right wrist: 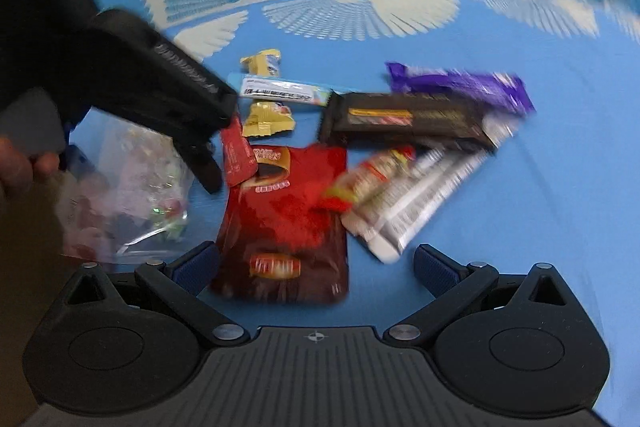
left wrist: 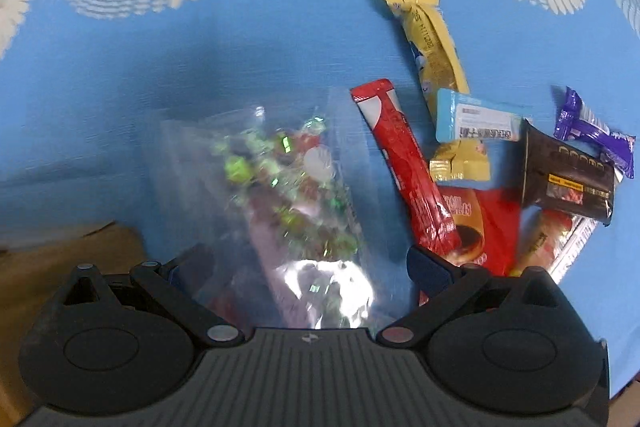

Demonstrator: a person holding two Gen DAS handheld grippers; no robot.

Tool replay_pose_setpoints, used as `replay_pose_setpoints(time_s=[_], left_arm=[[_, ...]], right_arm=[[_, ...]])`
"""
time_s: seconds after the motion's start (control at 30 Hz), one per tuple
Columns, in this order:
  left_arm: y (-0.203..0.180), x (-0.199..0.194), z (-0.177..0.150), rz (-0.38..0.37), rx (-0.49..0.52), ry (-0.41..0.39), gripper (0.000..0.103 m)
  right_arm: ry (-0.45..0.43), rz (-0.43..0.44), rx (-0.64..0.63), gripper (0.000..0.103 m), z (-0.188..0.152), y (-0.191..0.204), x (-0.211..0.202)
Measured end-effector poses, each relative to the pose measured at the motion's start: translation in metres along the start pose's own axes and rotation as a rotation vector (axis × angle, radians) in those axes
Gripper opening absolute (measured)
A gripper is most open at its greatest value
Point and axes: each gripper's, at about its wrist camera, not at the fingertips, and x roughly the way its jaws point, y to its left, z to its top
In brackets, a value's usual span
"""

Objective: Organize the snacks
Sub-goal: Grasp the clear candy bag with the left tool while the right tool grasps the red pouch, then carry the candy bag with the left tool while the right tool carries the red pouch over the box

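Note:
A clear plastic bag of wrapped candies (left wrist: 288,195) lies between the wide-open fingers of my left gripper (left wrist: 308,263); whether they touch it I cannot tell. To its right lie a red stick pack (left wrist: 404,167), a yellow bar (left wrist: 432,47), a light blue packet (left wrist: 476,121), a dark brown bar (left wrist: 568,175) and a purple bar (left wrist: 592,131). My right gripper (right wrist: 316,267) is open above a red pouch (right wrist: 284,223). The left gripper's body (right wrist: 132,87) shows at upper left over the candy bag (right wrist: 128,187).
Blue tablecloth (left wrist: 200,67) with white fan patterns covers the table. A brown cardboard surface (left wrist: 60,259) lies at the lower left. White-wrapped bars (right wrist: 420,203) and a dark bar (right wrist: 408,123) lie right of the red pouch. A hand (right wrist: 20,167) holds the left gripper.

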Motion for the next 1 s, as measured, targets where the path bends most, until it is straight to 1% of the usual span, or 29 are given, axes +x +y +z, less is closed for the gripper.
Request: replay_pose_setpoints(time_s=[0.07,0.1,0.13,0.17,0.2,0.23,0.27,0.3,0.33,0.37,0.4,0.43,0.5,0.53,0.6,0.67,0.77,0.8,0.83,0.9,1.0], left_arm=[[0.003,0.004,0.003,-0.032,-0.025,0.008,0.103],[0.004,0.003,0.002,-0.036,-0.032,-0.012,0.098],[0.005,0.0,0.001,-0.041,-0.029,-0.044,0.08],[0.004,-0.006,-0.001,-0.03,-0.019,-0.082,0.07],[0.005,-0.012,-0.004,-0.044,-0.015,-0.1,0.053],[0.006,-0.018,-0.006,-0.086,-0.021,-0.105,0.027],[0.007,-0.024,-0.008,-0.111,-0.029,-0.106,0.027],[0.007,-0.033,-0.011,-0.112,-0.022,-0.127,0.027],[0.005,-0.041,-0.014,-0.1,-0.004,-0.156,0.026],[0.003,-0.049,-0.017,-0.087,0.014,-0.182,0.026],[0.003,-0.058,-0.021,-0.08,0.025,-0.204,0.026],[0.004,-0.067,-0.026,-0.089,0.026,-0.22,0.026],[0.004,-0.087,-0.037,-0.103,0.032,-0.251,0.026],[0.003,-0.094,-0.039,-0.106,0.038,-0.264,0.026],[0.004,-0.115,-0.055,-0.102,0.051,-0.291,0.026],[0.007,-0.133,-0.074,-0.107,0.066,-0.317,0.026],[0.012,-0.16,-0.111,-0.102,0.08,-0.352,0.026],[0.014,-0.166,-0.12,-0.105,0.081,-0.357,0.026],[0.017,-0.172,-0.131,-0.118,0.079,-0.382,0.026],[0.025,-0.185,-0.154,-0.129,0.075,-0.387,0.026],[0.041,-0.204,-0.192,-0.153,0.058,-0.399,0.026]], right_arm=[[-0.037,-0.04,-0.052,0.103,-0.002,0.008,0.006],[-0.059,-0.052,-0.065,0.103,-0.003,0.01,0.008],[-0.074,-0.053,-0.072,0.103,-0.004,0.01,0.009],[-0.081,-0.052,-0.086,0.103,-0.005,0.011,0.009],[-0.084,-0.054,-0.105,0.098,-0.006,0.011,0.009],[-0.091,-0.046,-0.123,0.091,-0.007,0.012,0.006],[-0.106,-0.027,-0.139,0.063,-0.009,0.013,0.001],[-0.12,-0.015,-0.162,0.059,-0.011,0.017,-0.005],[-0.114,-0.03,-0.174,0.056,-0.012,0.019,-0.009],[-0.117,-0.032,-0.165,0.047,-0.013,0.019,-0.013],[-0.121,-0.038,-0.149,0.022,-0.014,0.016,-0.019],[-0.12,-0.039,-0.13,0.022,-0.013,0.012,-0.026],[-0.108,-0.027,-0.059,0.013,-0.011,0.003,-0.038],[-0.104,-0.024,-0.04,0.012,-0.011,0.0,-0.046],[-0.114,-0.032,-0.028,0.009,-0.012,-0.002,-0.062],[-0.135,-0.027,-0.027,0.008,-0.013,-0.003,-0.083],[-0.169,-0.024,-0.038,0.008,-0.013,0.0,-0.113],[-0.182,-0.024,-0.042,0.008,-0.013,0.001,-0.123],[-0.196,-0.027,-0.05,0.008,-0.014,0.002,-0.134],[-0.22,-0.03,-0.068,0.008,-0.016,0.006,-0.156],[-0.236,-0.024,-0.062,0.008,-0.018,0.011,-0.182]])
